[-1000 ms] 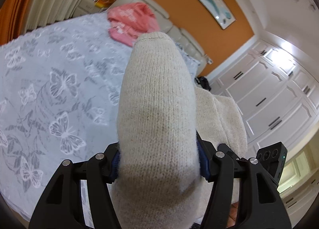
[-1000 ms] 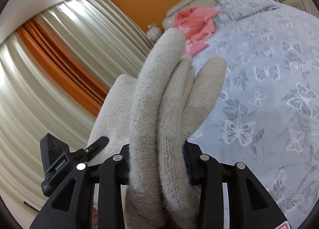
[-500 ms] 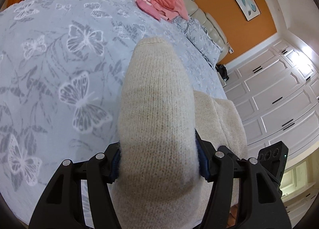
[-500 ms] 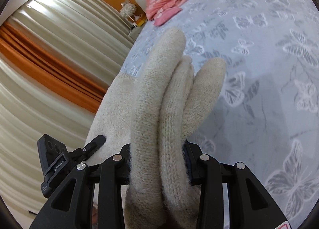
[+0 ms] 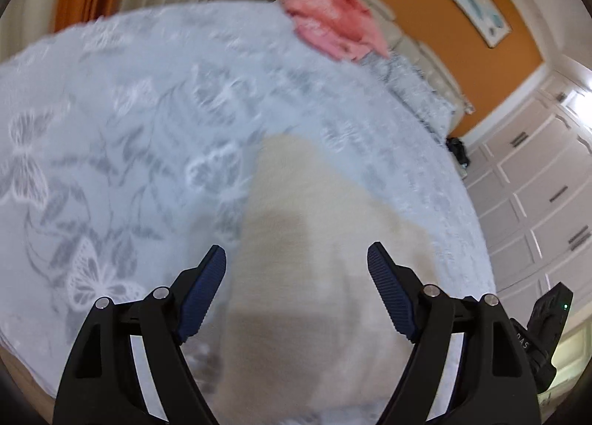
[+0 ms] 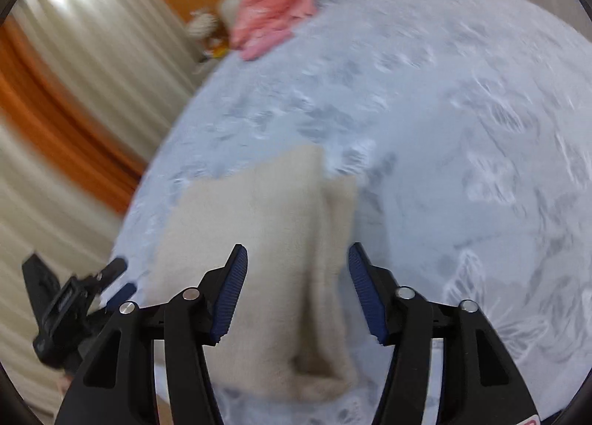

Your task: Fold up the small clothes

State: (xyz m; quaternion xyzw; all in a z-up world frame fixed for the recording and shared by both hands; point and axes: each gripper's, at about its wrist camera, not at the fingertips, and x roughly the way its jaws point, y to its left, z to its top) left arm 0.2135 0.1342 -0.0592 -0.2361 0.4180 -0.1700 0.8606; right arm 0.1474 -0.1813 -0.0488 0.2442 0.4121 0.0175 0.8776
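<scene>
Both the left hand-held gripper (image 5: 296, 269) and right hand-held gripper (image 6: 294, 271) gape open above a cream knit garment (image 6: 259, 240) lying on the bed (image 5: 129, 129).

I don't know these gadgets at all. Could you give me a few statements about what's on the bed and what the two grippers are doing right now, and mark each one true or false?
1. The left hand-held gripper is open. True.
2. The right hand-held gripper is clamped on the cream knit garment. False: its jaws stand apart, and the garment lies between them on the bedspread.
3. A pink garment lies at the far end of the bed. True.
4. The bedspread is plain orange. False: it is pale blue-grey with butterflies; the wall is orange.
5. The cream knit garment is draped over the pink one. False: they lie well apart.
</scene>
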